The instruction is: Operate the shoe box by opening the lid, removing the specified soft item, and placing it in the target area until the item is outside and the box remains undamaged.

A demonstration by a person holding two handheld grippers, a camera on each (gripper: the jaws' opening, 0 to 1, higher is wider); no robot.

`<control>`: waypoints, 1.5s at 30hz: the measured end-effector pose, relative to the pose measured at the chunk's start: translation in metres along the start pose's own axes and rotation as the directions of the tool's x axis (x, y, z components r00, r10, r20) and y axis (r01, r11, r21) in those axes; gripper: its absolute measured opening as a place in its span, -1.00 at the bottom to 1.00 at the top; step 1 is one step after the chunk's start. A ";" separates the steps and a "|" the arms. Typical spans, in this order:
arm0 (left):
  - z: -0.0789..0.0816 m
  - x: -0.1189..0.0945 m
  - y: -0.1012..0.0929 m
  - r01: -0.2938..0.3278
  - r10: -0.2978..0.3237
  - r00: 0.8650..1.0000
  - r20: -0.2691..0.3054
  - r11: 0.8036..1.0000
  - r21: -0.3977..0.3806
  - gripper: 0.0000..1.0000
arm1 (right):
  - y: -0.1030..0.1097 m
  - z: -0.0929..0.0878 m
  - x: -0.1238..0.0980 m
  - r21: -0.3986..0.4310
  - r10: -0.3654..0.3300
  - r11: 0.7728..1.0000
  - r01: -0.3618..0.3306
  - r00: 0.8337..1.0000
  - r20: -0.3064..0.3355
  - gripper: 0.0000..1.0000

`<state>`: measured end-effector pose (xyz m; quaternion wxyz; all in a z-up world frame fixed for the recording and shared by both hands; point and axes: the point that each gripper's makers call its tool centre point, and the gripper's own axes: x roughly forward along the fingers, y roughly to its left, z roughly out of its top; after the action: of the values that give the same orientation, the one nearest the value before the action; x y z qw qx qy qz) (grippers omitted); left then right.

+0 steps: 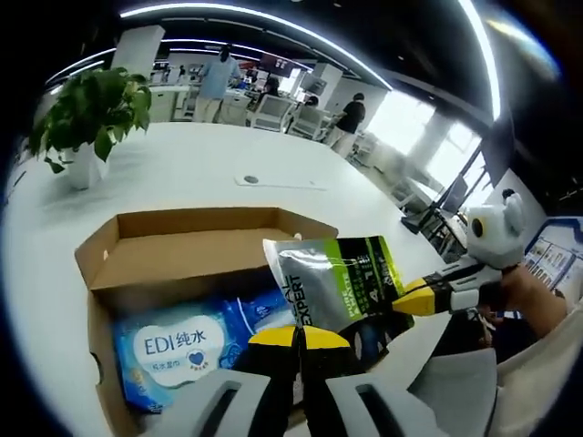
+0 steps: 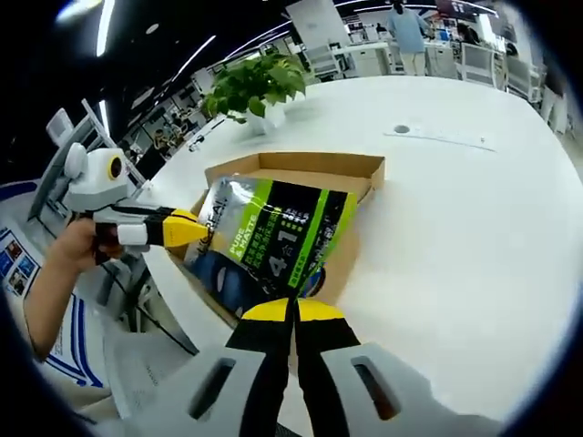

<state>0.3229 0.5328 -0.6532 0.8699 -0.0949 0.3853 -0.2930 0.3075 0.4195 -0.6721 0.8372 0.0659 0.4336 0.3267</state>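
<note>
Holding a silver-and-green pouch (image 1: 339, 280) between them, both grippers pinch it above the open box (image 1: 182, 250) — the left gripper (image 1: 298, 339) has its yellow-tipped jaws pressed together on the pouch's lower edge, and the right gripper (image 1: 428, 296) comes in from the right of the left gripper view, its tips closed on the pouch's side edge. In the right gripper view the same pouch (image 2: 273, 232) hangs over the box (image 2: 310, 173), with the right gripper (image 2: 293, 311) clamped on its bottom edge and the left gripper (image 2: 187, 229) nipping the left side. The pouch is lifted clear of the box's contents but sits over the box, not beyond it.

Inside the box lies a blue wipes pack (image 1: 178, 350) marked "EDI", against the near wall. The lid flaps stand folded back. The box rests on a white table (image 1: 209, 155) — a potted plant (image 1: 91, 118) stands well apart, behind it. People (image 1: 217, 77) stand among desks in the background.
</note>
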 end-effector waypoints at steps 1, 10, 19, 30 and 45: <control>0.000 0.002 -0.002 0.004 -0.004 1.000 -0.002 1.000 0.001 -1.00 | -0.003 0.000 -0.001 0.005 -0.006 1.000 0.006 1.000 0.002 -1.00; 0.004 0.028 -0.027 0.041 -0.041 0.999 -0.012 0.999 -0.007 -1.00 | -0.035 0.000 -0.018 0.062 -0.061 0.996 0.059 0.998 0.024 -1.00; 0.011 0.055 -0.044 0.069 -0.069 0.997 -0.026 0.998 -0.001 -1.00 | -0.069 -0.004 -0.032 0.111 -0.128 0.986 0.124 0.991 0.033 -1.00; 0.012 0.081 -0.061 0.096 -0.096 0.994 -0.058 0.995 -0.009 -1.00 | -0.098 -0.006 -0.043 0.147 -0.176 0.974 0.170 0.984 0.029 -1.00; 0.013 0.118 -0.079 0.096 -0.086 0.987 -0.138 0.993 0.070 -1.00 | -0.135 -0.015 -0.047 0.187 -0.237 0.955 0.232 0.971 0.008 -1.00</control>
<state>0.3604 0.3994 -0.6858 0.8306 -0.0591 0.4268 -0.3526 0.3427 0.2833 -0.7023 0.8667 0.0962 0.4542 0.1826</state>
